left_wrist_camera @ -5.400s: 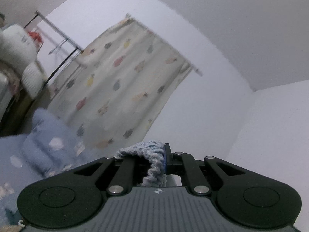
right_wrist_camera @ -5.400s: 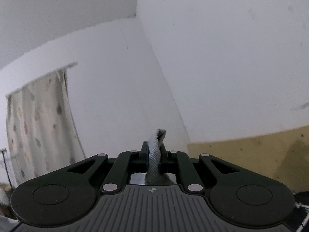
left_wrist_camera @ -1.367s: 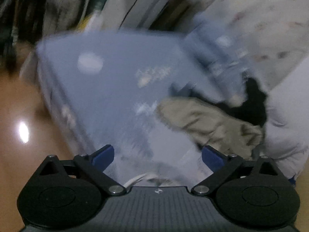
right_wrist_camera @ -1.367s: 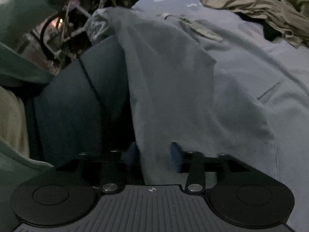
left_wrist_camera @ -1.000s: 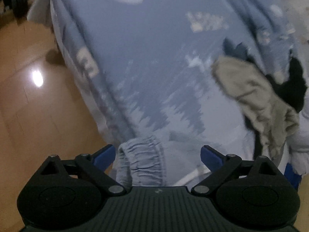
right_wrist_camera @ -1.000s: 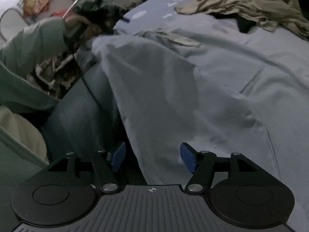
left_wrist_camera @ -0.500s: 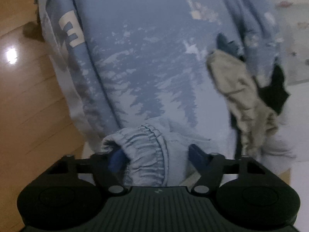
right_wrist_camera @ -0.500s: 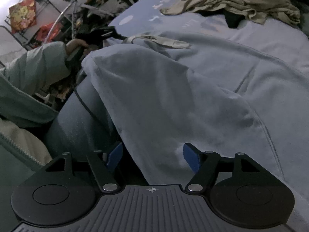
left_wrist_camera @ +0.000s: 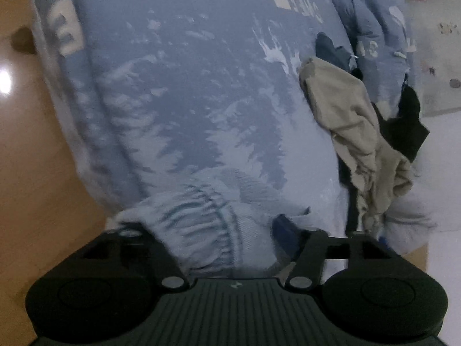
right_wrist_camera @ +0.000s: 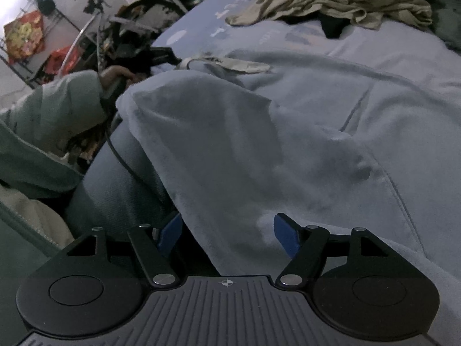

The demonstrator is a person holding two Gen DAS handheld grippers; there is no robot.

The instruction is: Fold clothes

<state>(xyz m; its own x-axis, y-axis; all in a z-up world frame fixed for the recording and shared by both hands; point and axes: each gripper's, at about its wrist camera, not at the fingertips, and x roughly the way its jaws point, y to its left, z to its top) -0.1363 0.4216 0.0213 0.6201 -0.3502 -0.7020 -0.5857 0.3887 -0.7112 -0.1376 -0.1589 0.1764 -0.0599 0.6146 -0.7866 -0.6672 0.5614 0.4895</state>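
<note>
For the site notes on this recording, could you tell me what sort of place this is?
Most likely a bedroom in a home. A bed with a blue printed sheet takes up most of the view, a crumpled beige garment lies on it, and a wooden floor runs beside the bed.

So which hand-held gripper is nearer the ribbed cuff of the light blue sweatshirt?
Left. The left hand-held gripper has the ribbed cuff between its opening jaws; the right hand-held gripper straddles plain fabric, no cuff visible.

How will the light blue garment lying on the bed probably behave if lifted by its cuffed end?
The light blue garment looks soft and creased, so it would likely droop. Its gathered cuff bunches between the left gripper, whose jaws are opening, and may stretch.
</note>
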